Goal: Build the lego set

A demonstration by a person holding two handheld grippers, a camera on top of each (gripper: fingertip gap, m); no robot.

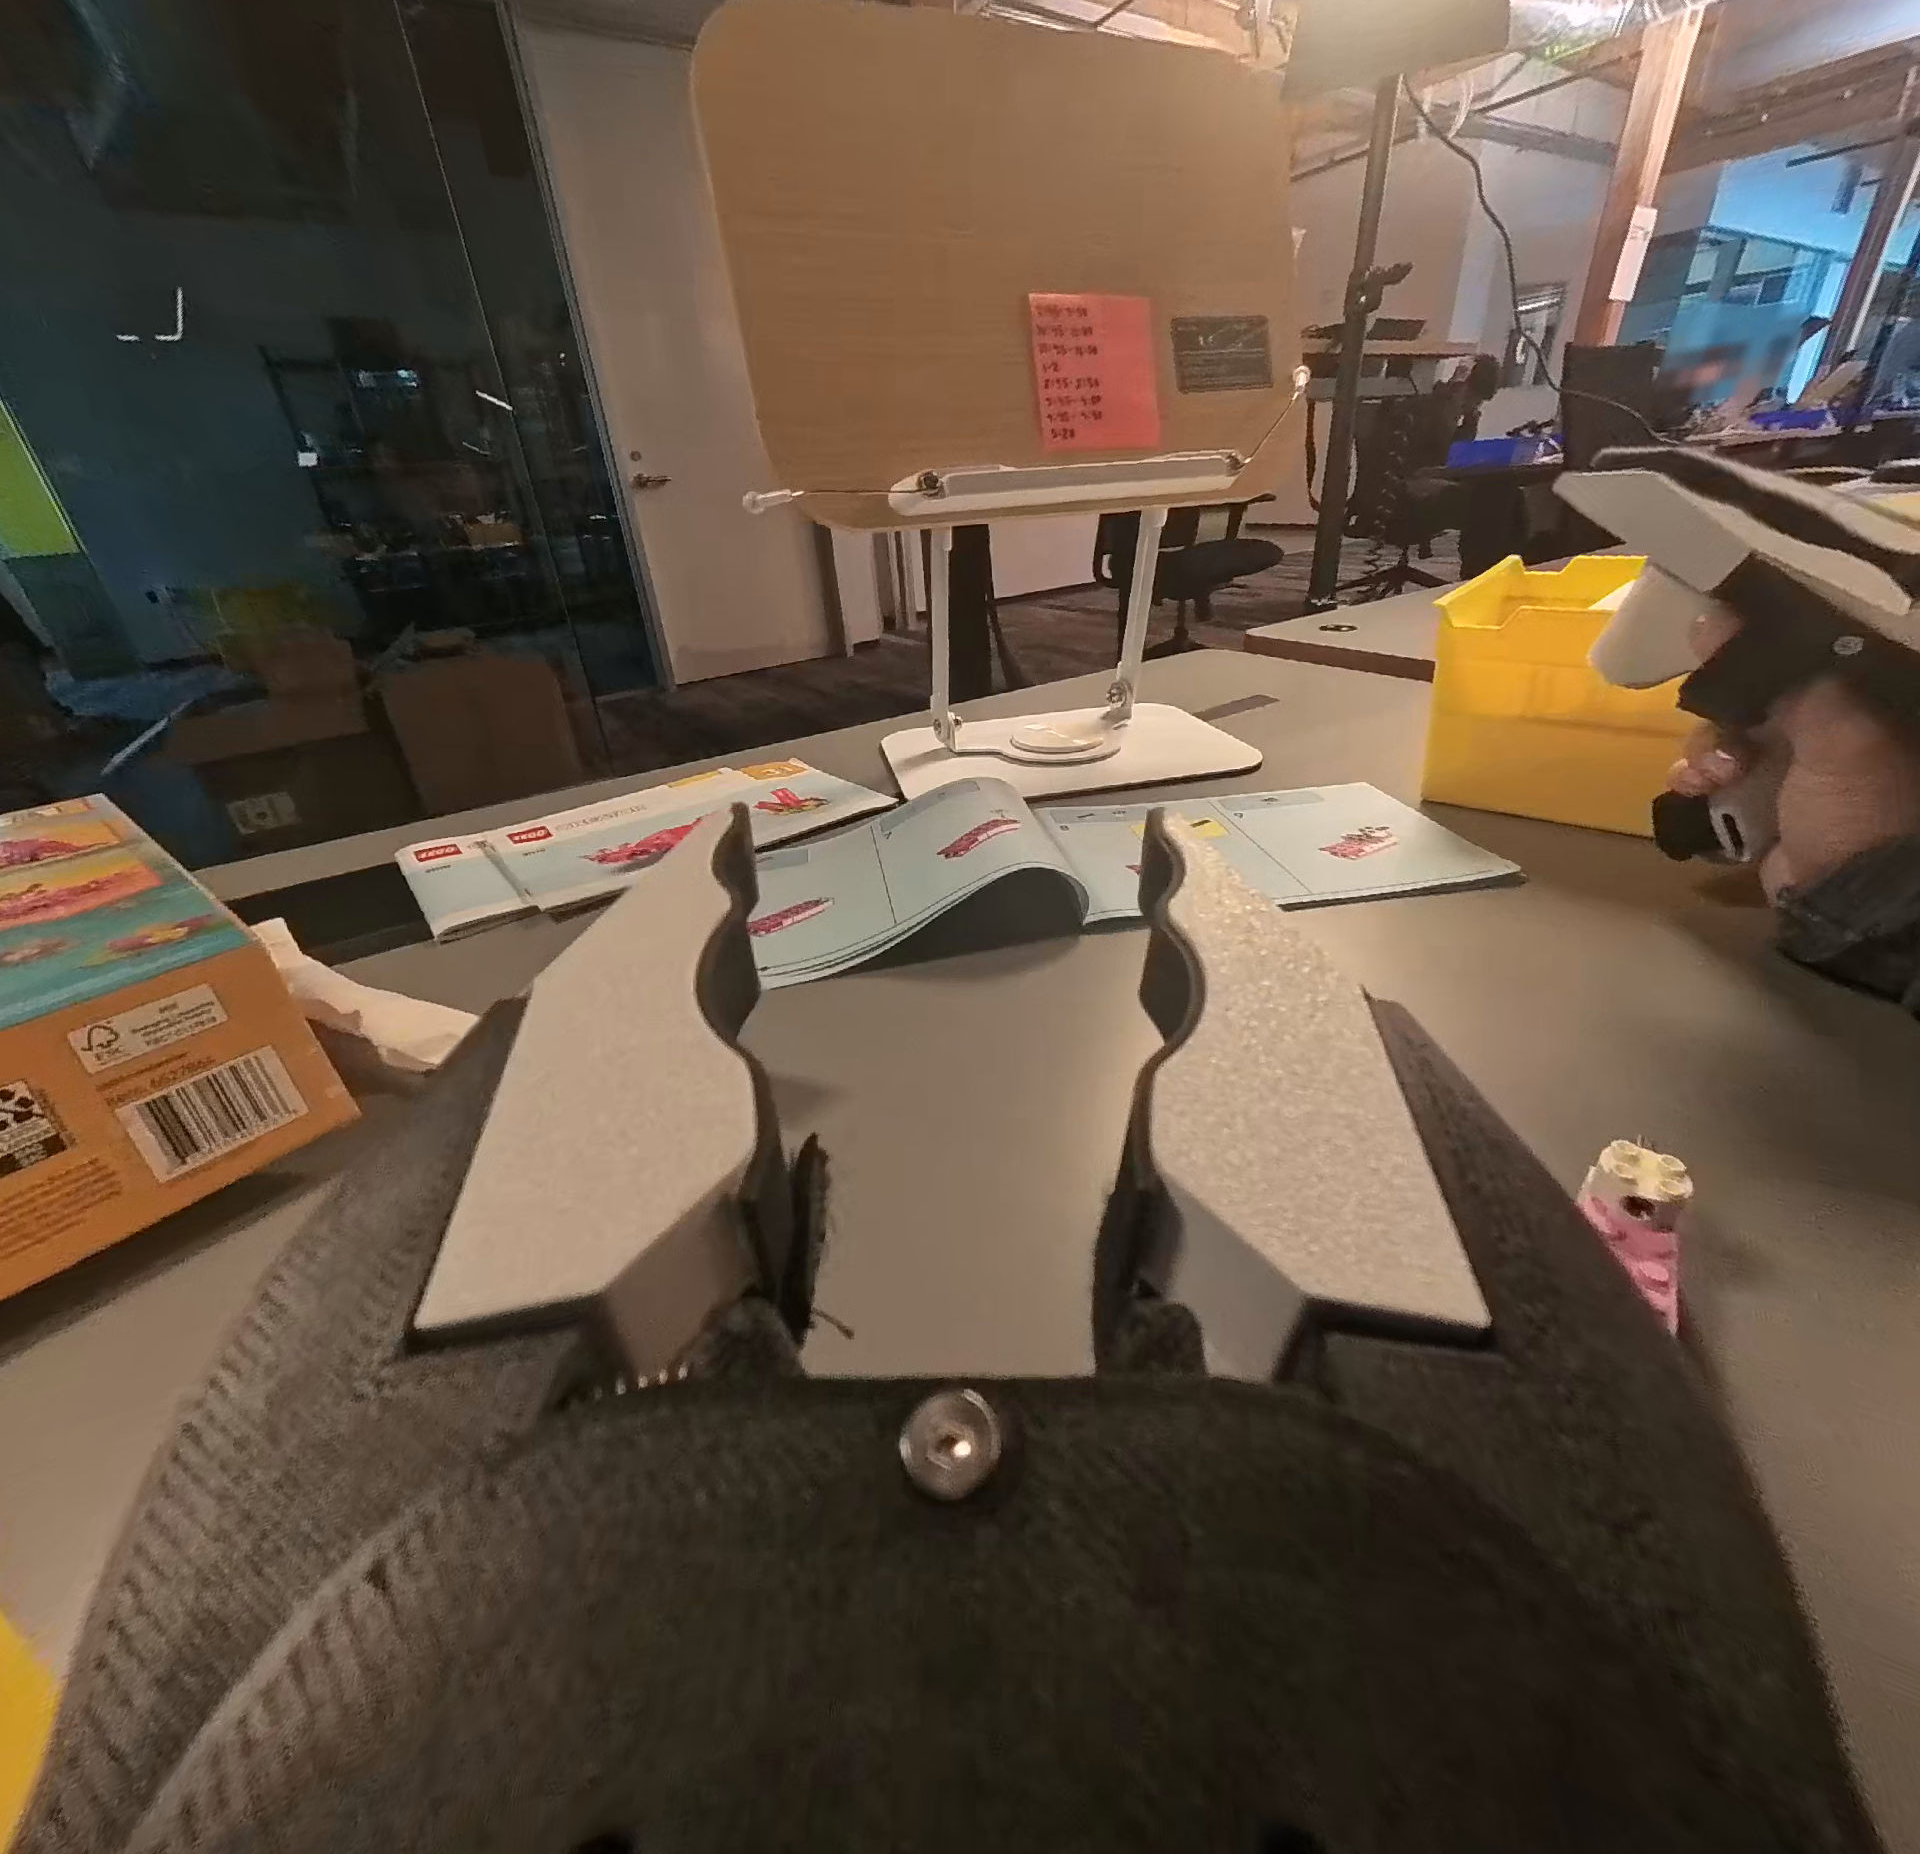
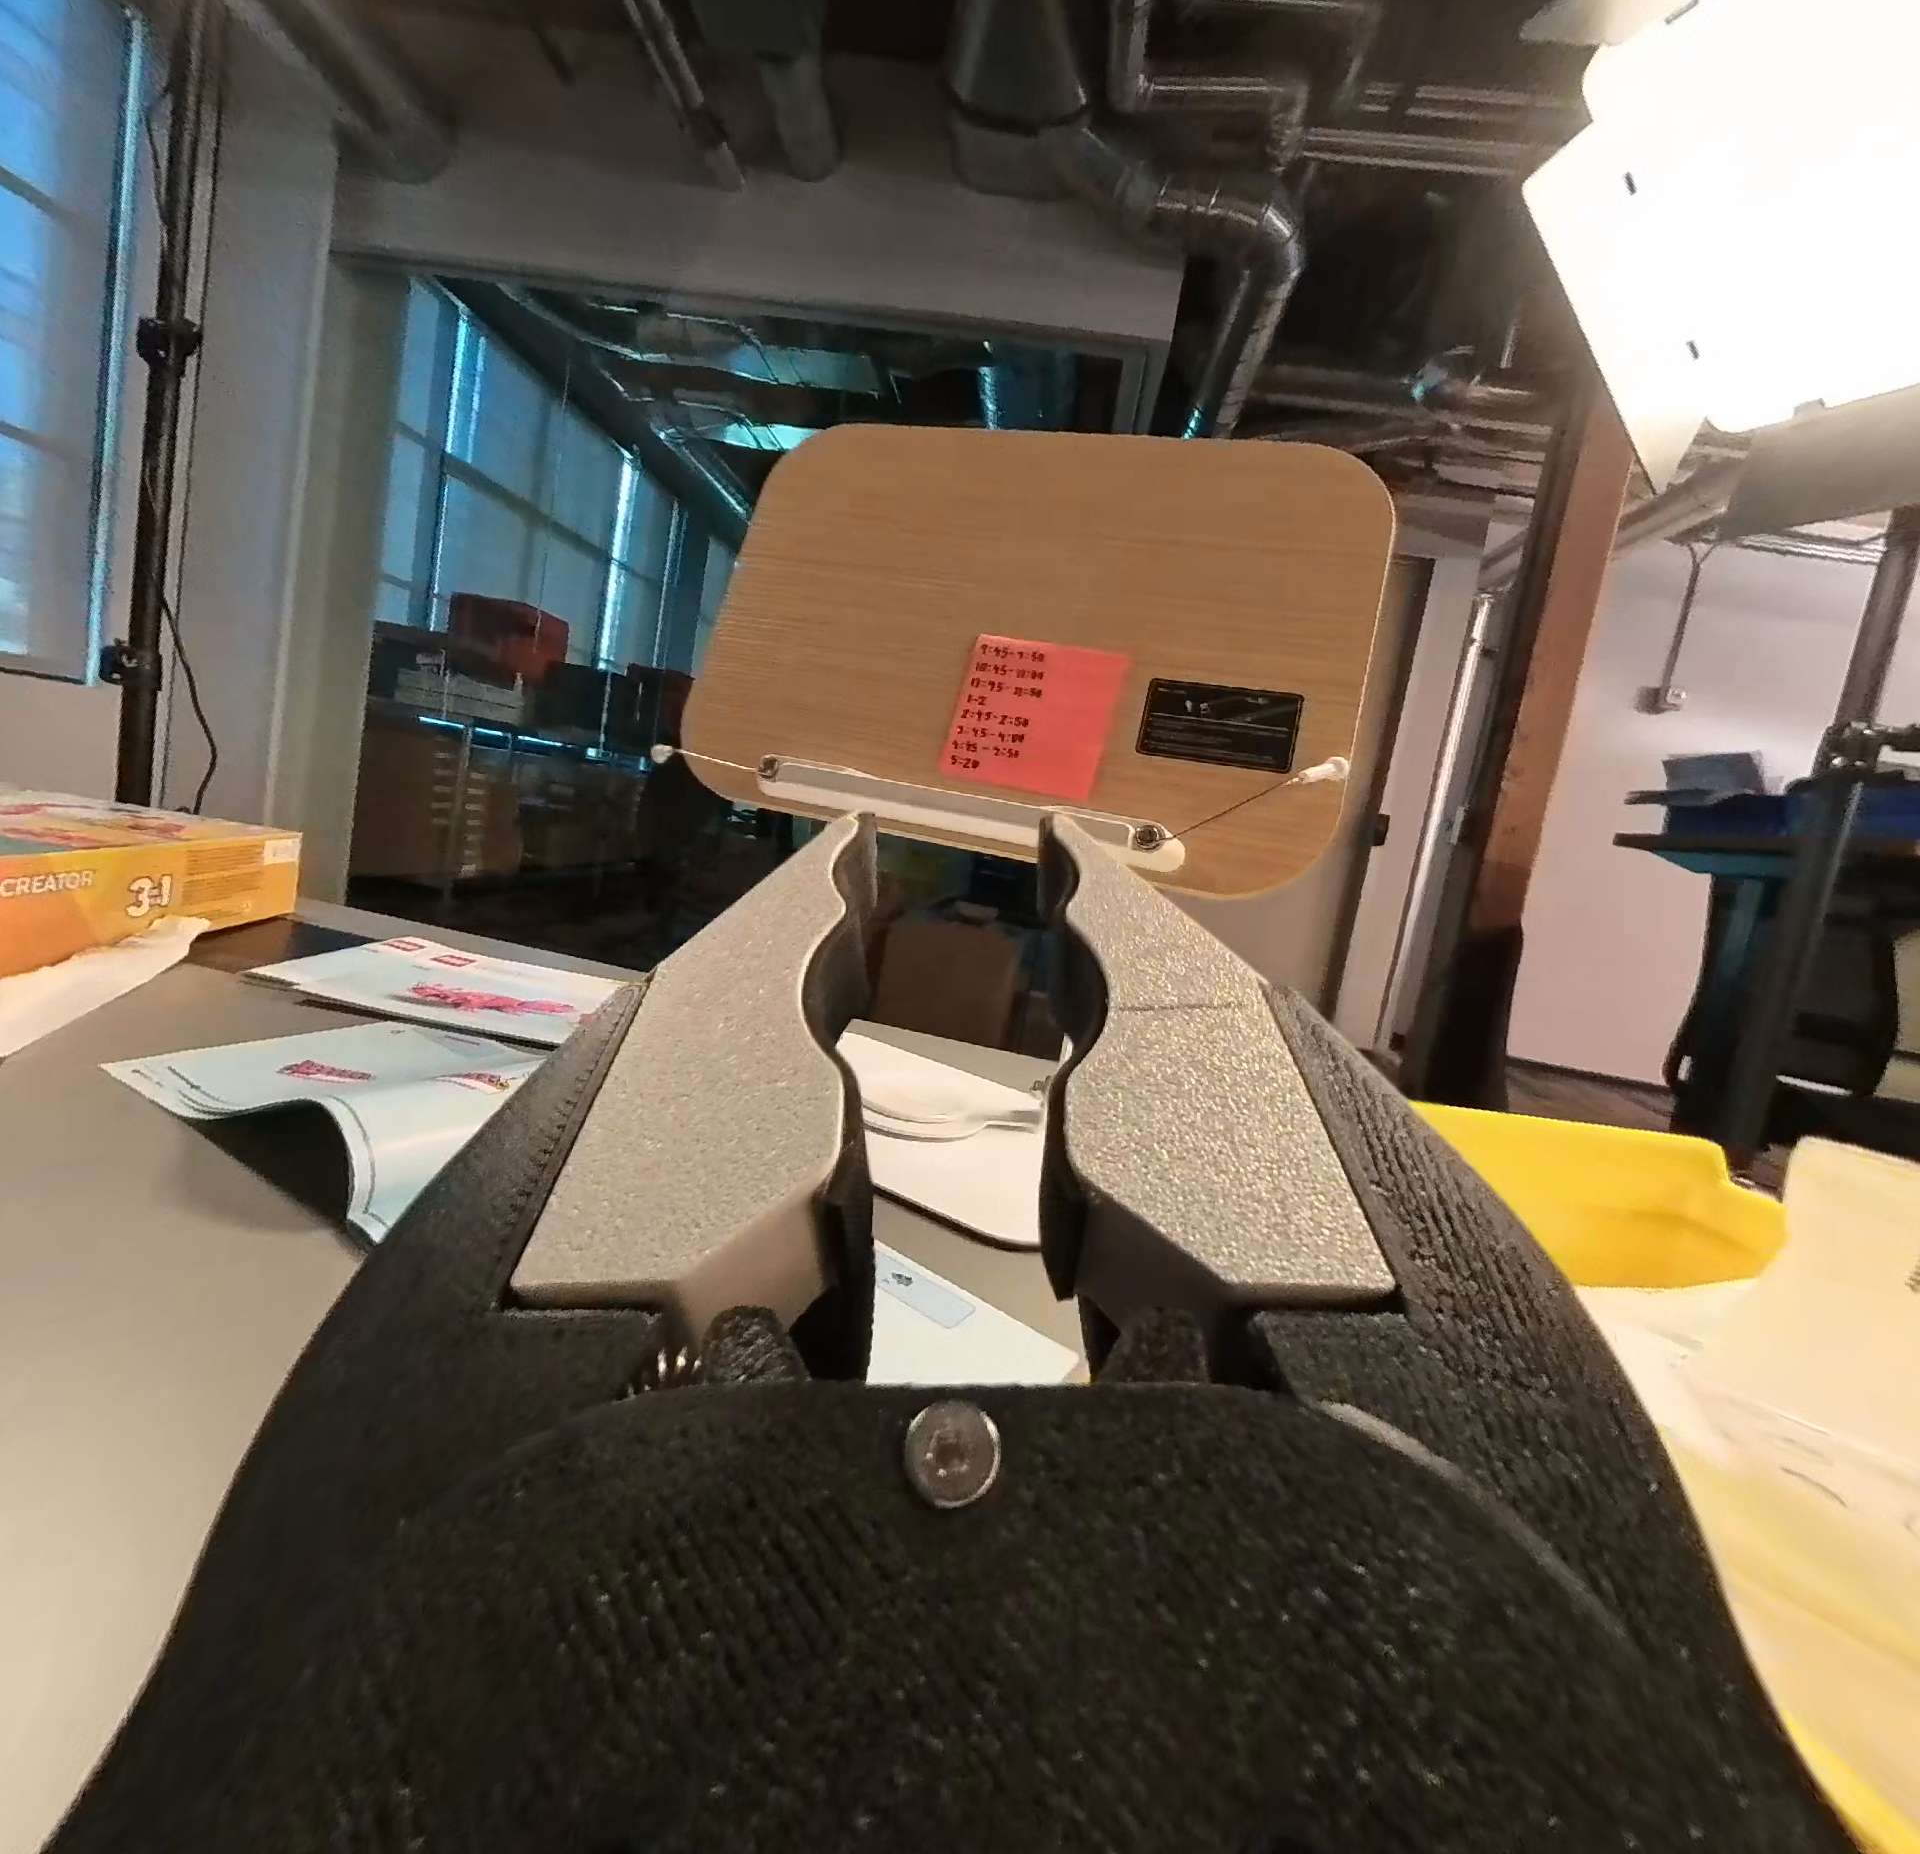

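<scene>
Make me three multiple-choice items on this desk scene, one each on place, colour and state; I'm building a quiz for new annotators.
1. Where does the open booklet lie?
A. on the stand's board
B. flat on the table, before the stand's base
C. in the yellow bin

2. What colour is the sticky note on the wooden board?
A. green
B. blue
C. pink-red

3. How is the left tool?
A. open, nothing between its fingers
B. clamped on a brick
C. clamped on the booklet

Answers: B, the booklet rests on the grey table; C, the note is pink-red; A, bare table shows between the fingers.
</scene>
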